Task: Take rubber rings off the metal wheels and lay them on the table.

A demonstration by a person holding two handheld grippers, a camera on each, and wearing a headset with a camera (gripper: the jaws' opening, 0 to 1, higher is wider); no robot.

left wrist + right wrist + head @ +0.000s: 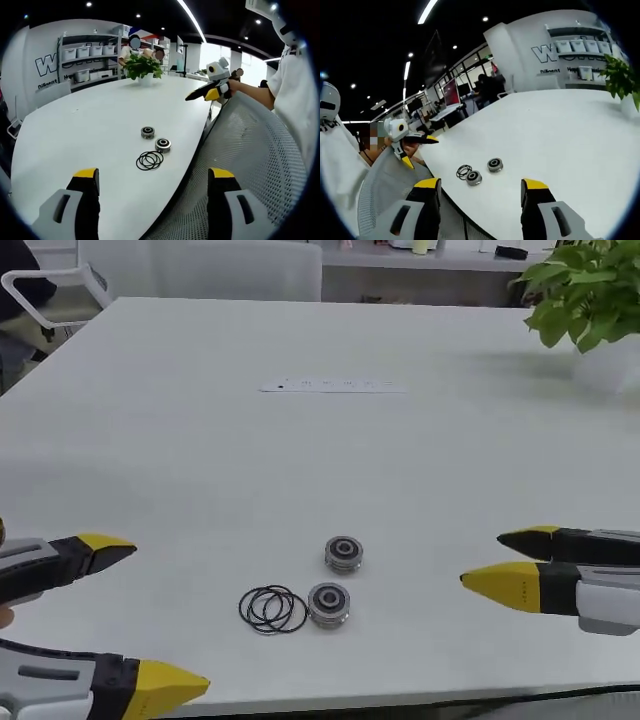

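Thin black rubber rings point(272, 609) lie piled on the white table point(300, 460), beside two small round metal wheels point(329, 604).
The left gripper point(170, 614) and right gripper point(481, 559) hover, jaws apart, empty; steady a wheel with one and peel any remaining ring with the other.

left gripper point(168, 614), right gripper point(481, 558): grey bodies | jaws black, yellow-tipped | white sleeve point(292, 85)

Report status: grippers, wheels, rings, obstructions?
Left gripper open, empty. Right gripper open, empty. Far metal wheel and near metal wheel on the table, rubber rings heaped beside the near one. Nothing between jaws and wheels.
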